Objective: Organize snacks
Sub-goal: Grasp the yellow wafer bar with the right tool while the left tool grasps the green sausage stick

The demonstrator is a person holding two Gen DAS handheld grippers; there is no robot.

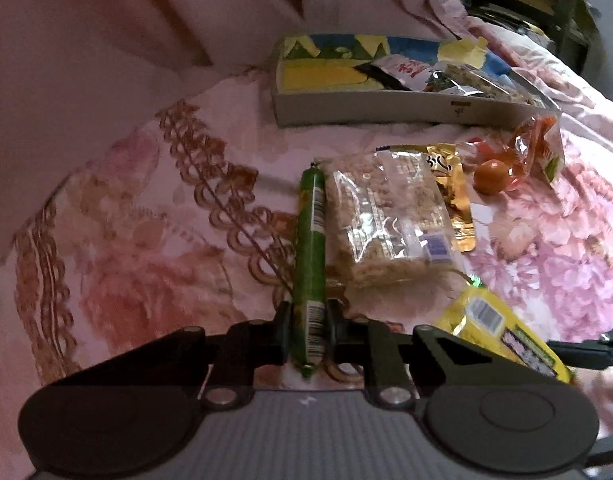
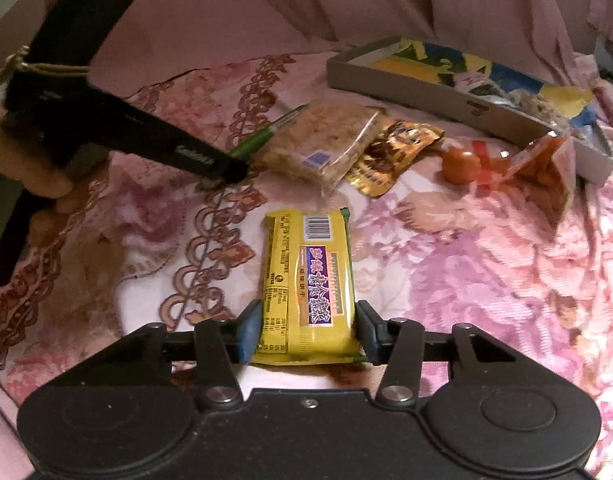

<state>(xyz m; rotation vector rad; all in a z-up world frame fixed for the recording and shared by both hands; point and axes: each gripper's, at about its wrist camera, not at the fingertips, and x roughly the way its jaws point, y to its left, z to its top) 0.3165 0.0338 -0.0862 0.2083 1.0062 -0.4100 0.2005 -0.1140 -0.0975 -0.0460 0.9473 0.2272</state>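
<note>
Floral bedspread [image 1: 146, 240] bears loose snacks; left tongs [image 1: 308, 330] clamp the green sausage stick [image 1: 308, 240], right tongs [image 2: 306, 332] grip the yellow biscuit pack [image 2: 306, 276], both probably bound for the box [image 1: 386, 106] beyond the tips

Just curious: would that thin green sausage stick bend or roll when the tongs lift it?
The thin green sausage stick looks straight and firm, so probably stiff. Its round, glossy wrapper may slip or roll in the left tongs.

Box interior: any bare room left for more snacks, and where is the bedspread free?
The box is bare at its left end, on the yellow lining; packets crowd its right half. The bedspread lies free left of the green sausage stick. The stretch between the rice cracker pack and orange candy bag is crowded.
</note>
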